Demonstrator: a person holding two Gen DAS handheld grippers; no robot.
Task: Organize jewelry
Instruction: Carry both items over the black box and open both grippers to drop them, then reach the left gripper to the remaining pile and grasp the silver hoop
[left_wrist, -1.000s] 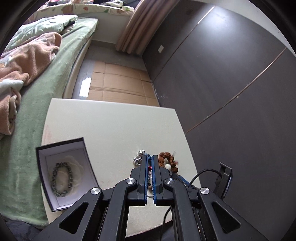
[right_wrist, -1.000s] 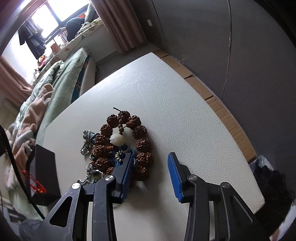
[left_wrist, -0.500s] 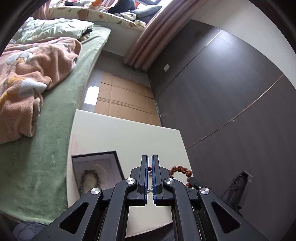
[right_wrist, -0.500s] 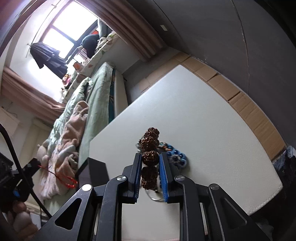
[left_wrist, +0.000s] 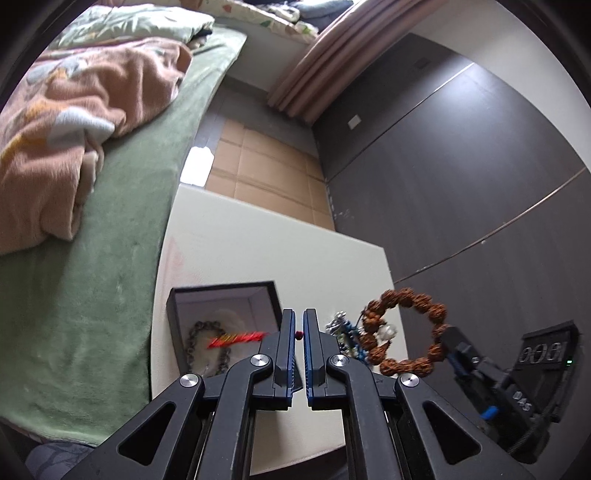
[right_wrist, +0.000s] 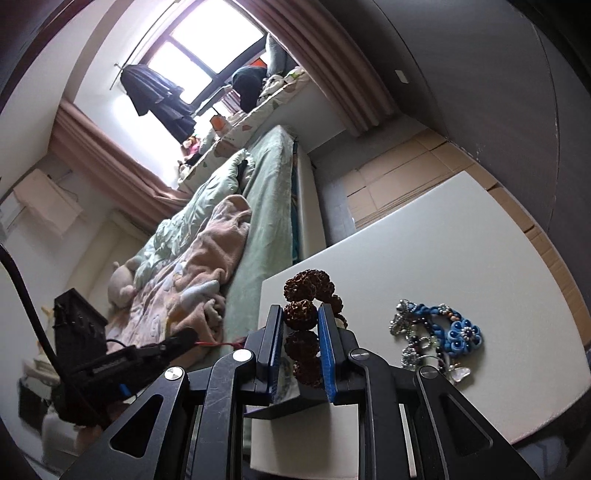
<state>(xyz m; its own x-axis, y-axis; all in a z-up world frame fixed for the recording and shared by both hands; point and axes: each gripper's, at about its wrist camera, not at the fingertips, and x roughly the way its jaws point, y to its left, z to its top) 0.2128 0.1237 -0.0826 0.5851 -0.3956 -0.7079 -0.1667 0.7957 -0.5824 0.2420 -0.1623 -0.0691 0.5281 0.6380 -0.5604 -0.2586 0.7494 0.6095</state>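
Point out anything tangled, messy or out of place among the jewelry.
The blue flower piece and silver chains lie heaped in one knot on the white table, outside the open box, where a dark bead bracelet already lies.

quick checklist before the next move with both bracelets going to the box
1. Right gripper clamped on the brown bracelet: ok, beads sit between both fingers and the loop hangs clear of the table.
2. Left gripper holding the red string: ok, shut on it near a red bead, though the string is motion-blurred.
3. Box open: ok, lid off, interior in view.
4. Room in the box: cannot tell, a dark bracelet already lies inside.
5. Brown bracelet free of the blue jewelry: ok, that pile lies apart on the table.
6. Path to the box: cannot tell, the left gripper sits in front of it.
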